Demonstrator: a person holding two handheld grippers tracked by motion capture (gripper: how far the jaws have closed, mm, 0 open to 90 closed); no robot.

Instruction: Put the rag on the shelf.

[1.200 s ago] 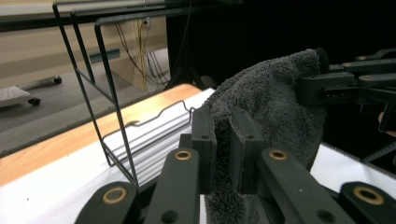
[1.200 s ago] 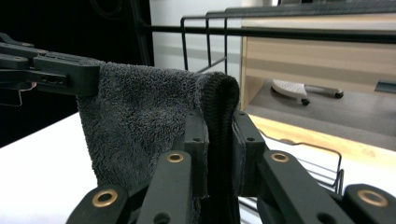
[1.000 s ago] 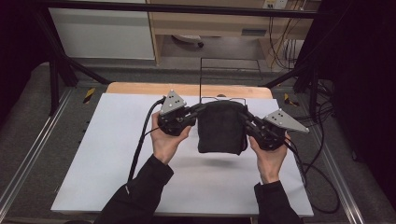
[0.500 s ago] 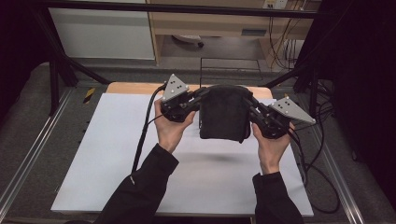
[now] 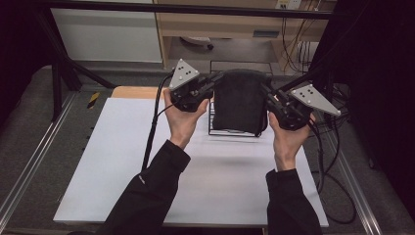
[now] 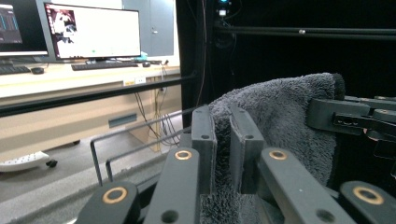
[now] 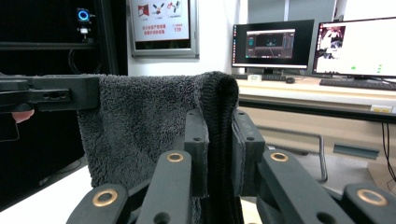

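One dark grey towel (image 5: 241,100) hangs in the air between the two grippers, lifted over the far edge of the white table (image 5: 122,161) and just above a small wire rack (image 5: 230,131) that stands there; the left gripper (image 5: 211,87) pinches its upper left corner and the right gripper (image 5: 268,95) its upper right corner. In the left gripper view the jaws are pressed onto a fold of the pile (image 6: 280,112), and in the right gripper view they clamp the rolled edge of the cloth (image 7: 140,126) the same way — neither is spread.

The step in hand looks like draping the towel over the rack. To do it well, keep both corners level so the top edge stays taut and straight; carry it forward until that edge is past the rack's top bar, then lower both hands together so the cloth falls evenly on either side; let go only once the bar bears the weight, or the thick pile may slide off to one side. A tilt of either hand would bunch the cloth, so match the two heights.

Counted: one towel, one rack, two grippers, one table; across the room, three monitors (image 7: 273,46) in the right gripper view.
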